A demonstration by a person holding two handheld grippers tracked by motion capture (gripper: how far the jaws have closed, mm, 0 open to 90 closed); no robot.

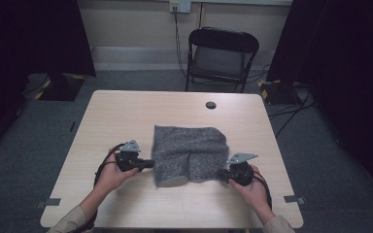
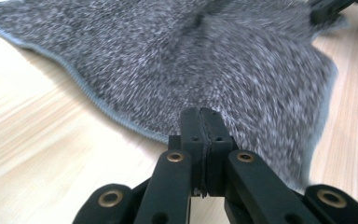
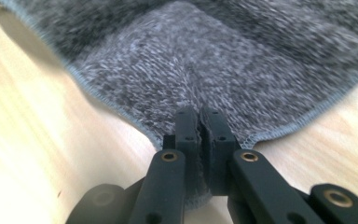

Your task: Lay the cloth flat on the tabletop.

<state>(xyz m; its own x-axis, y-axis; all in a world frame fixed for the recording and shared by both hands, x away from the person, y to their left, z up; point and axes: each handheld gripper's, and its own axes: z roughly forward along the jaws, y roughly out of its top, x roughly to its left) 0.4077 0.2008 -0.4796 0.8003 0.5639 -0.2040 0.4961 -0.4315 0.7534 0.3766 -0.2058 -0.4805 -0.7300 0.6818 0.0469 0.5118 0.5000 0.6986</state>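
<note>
A grey knitted cloth [image 1: 189, 154] lies near the middle of a pale wooden surface [image 1: 126, 111], gripped at its near edge by 2 hand-held tongs. The left tongs [image 1: 150, 164] have their jaws pressed together on the cloth's near-left side; seen along the jaws in the left gripper view, the hem [image 2: 121, 119] runs straight into the pinch. The right tongs [image 1: 221, 173] are likewise clamped on the near-right corner, and the right gripper view shows fabric drawn up into a small ridge [image 3: 186, 88] just beyond the jaws.

Both grasps look secured — that much of the job appears done. The cloth is not yet folded over: most of it rests flat, with only a crease down the middle and the near edge slightly lifted. What seems left is to carry the pinched edge up and across toward the far side, lay it down evenly and let go. A black folding chair [image 1: 222, 56] stands beyond the surface.
</note>
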